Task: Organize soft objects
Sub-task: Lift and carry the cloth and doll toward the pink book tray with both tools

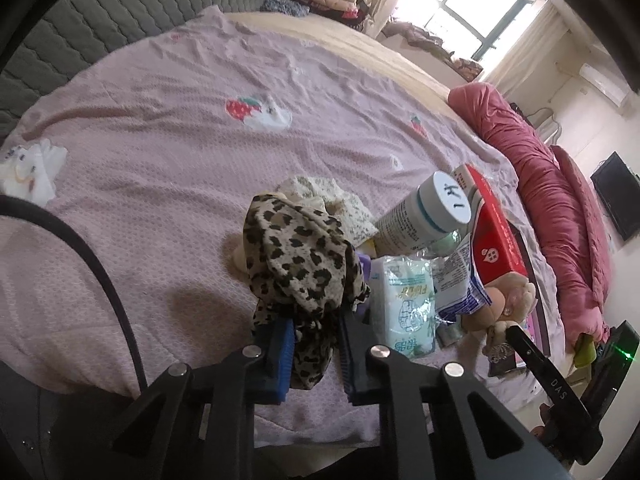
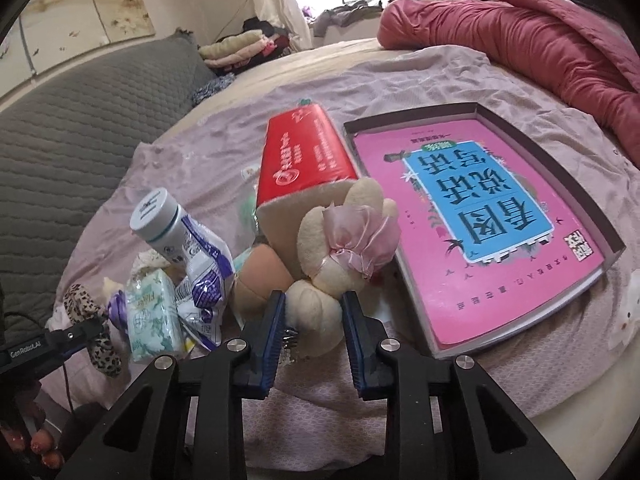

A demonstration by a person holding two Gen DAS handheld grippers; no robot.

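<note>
A leopard-print cloth (image 1: 296,256) stands bunched up on the pink sheet (image 1: 160,200), and my left gripper (image 1: 316,336) is shut on its lower end. The same cloth (image 2: 94,320) shows at the lower left of the right wrist view. A cream plush toy (image 2: 344,240) with a pink ribbon bow leans against a red tissue box (image 2: 304,156). My right gripper (image 2: 314,320) is shut on the toy's round cream lower part. In the left wrist view the plush toy (image 1: 500,300) sits at the right of the pile, with a right finger tip beside it.
Between the two grippers lie a tissue pack (image 2: 152,312), a blue-and-white packet (image 2: 204,276) and a white bottle (image 2: 160,220). A shallow box (image 2: 612,240) holding a pink book lies to the right. A red duvet (image 2: 540,40) is behind it and a grey quilted headboard (image 2: 80,140) to the left.
</note>
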